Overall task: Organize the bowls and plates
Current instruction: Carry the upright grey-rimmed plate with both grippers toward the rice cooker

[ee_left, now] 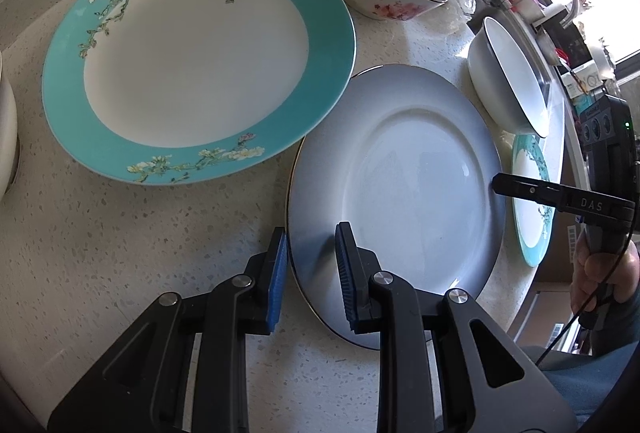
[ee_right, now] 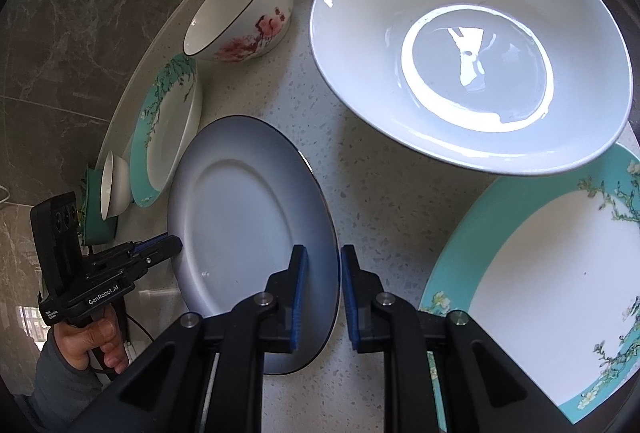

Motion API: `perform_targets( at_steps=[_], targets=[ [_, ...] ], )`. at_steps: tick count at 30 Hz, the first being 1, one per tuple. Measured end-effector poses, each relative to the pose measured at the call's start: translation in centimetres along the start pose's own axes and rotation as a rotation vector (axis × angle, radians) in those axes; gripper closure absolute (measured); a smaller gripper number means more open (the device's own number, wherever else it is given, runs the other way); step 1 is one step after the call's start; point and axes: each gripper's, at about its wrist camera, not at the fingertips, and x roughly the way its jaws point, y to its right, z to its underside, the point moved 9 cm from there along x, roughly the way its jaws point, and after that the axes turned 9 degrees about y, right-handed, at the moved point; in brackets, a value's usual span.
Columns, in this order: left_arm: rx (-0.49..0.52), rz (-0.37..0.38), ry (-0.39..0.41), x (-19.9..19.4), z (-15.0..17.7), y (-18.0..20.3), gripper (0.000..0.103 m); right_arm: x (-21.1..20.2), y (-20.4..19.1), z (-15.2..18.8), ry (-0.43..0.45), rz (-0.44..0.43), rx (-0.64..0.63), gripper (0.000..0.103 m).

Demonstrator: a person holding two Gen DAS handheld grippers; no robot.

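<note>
1. Between both hand-held grippers, the grey plate [ee_left: 400, 193] is lying on the bench [ee_left: 120, 253]; left hand-held gripper [ee_left: 312, 273] and right hand-held gripper [ee_right: 323, 297] are clamping its opposite rims.
2. Beyond them, teal plates [ee_left: 192, 73] and bowls [ee_right: 472, 45] are sitting scattered, unstacked; sorting seems barely begun.

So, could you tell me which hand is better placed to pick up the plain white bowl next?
Probably the right. The right tool sits at the grey plate edge nearest the white bowl; the left tool is at the plate's far side.
</note>
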Motion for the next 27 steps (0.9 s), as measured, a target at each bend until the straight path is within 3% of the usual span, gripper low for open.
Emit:
perform_targets(
  at_steps=[13,27],
  targets=[
    [-0.012,0.011,0.002,-1.4,1.2,0.6,0.083,-0.6,-0.2,0.1,0.001,-0.003,0.002,0.083],
    [-0.020,-0.021,0.080,-8.0,3.7,1.0,0.083,-2.8,-3.5,1.7,0.006,-0.042,-0.059,0.083]
  ],
)
